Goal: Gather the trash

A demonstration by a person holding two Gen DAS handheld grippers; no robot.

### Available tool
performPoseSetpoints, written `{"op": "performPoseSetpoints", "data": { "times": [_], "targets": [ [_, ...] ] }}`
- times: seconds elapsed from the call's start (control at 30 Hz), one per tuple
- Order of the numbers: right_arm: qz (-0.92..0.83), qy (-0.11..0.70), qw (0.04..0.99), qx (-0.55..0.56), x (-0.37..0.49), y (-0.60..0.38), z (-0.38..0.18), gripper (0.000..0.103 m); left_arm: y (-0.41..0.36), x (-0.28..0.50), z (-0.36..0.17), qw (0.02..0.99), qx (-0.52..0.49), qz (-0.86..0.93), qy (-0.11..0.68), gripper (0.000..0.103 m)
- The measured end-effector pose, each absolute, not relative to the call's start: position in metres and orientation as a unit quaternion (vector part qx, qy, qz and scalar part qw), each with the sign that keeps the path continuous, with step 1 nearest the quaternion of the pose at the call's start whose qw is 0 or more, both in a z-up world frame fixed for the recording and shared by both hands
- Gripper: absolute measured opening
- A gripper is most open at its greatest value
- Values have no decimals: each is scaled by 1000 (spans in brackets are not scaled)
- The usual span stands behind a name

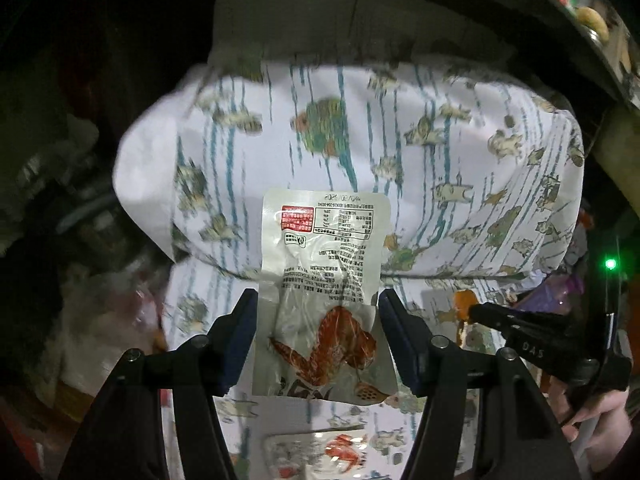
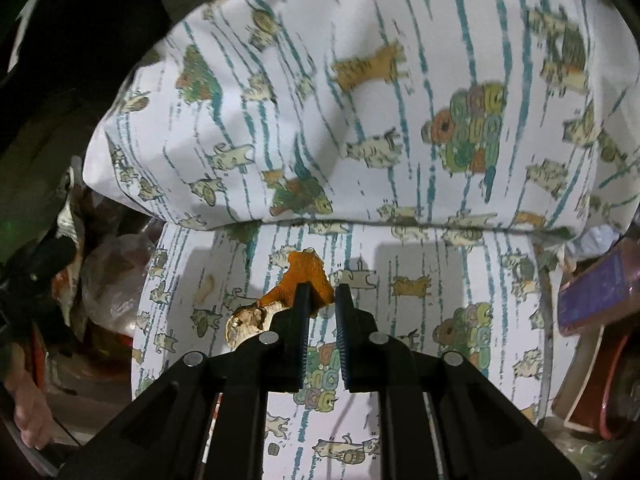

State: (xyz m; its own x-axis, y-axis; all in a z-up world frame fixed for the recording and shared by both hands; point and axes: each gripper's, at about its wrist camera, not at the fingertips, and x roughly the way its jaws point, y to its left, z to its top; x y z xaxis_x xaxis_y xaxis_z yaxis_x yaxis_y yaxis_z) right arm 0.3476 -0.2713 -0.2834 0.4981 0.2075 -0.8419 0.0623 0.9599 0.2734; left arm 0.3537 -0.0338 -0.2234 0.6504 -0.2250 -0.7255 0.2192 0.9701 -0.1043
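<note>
My left gripper (image 1: 316,312) stood wide open, its two blue-padded fingers (image 1: 240,340) on either side of a silvery snack wrapper (image 1: 320,280), flanking it without clearly pressing it. The wrapper lay flat on the seat of a cushion (image 1: 280,420) printed with cats and teal stripes, its long axis running straight away from me along the line of the fingers; the end with the date stamp and the nutrition table pointed toward the matching back pillow (image 1: 400,140), while the end with the red chicken-wing picture pointed back at me. A second, smaller packet (image 1: 320,454) lay nearer on the seat, partly cut off by the frame edge. My right gripper (image 2: 322,300) was nearly closed, a narrow gap showing between its ridged fingers (image 2: 302,312), and it held nothing that I could see; just ahead of its left finger, an orange peel scrap (image 2: 304,272) rested on the seat, its pale underside turned up at the left end. Whether the finger touched the scrap I could not tell. A crumpled plastic bag (image 2: 112,280) sat off the cushion's left edge.
</note>
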Motion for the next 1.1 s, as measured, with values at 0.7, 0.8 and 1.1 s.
{"op": "performPoseSetpoints", "data": {
  "times": [0.7, 0.8, 1.1],
  "targets": [
    [108, 351, 925, 93, 279, -244, -151, 12, -44, 238, -103, 942, -22, -166, 290, 64],
    [120, 324, 931, 118, 245, -242, -128, 12, -39, 212, -94, 946, -18, -159, 282, 64],
    [132, 322, 925, 155, 155, -241, -125, 12, -21, 142, -116, 930, -60, -166, 322, 64]
  ]
}}
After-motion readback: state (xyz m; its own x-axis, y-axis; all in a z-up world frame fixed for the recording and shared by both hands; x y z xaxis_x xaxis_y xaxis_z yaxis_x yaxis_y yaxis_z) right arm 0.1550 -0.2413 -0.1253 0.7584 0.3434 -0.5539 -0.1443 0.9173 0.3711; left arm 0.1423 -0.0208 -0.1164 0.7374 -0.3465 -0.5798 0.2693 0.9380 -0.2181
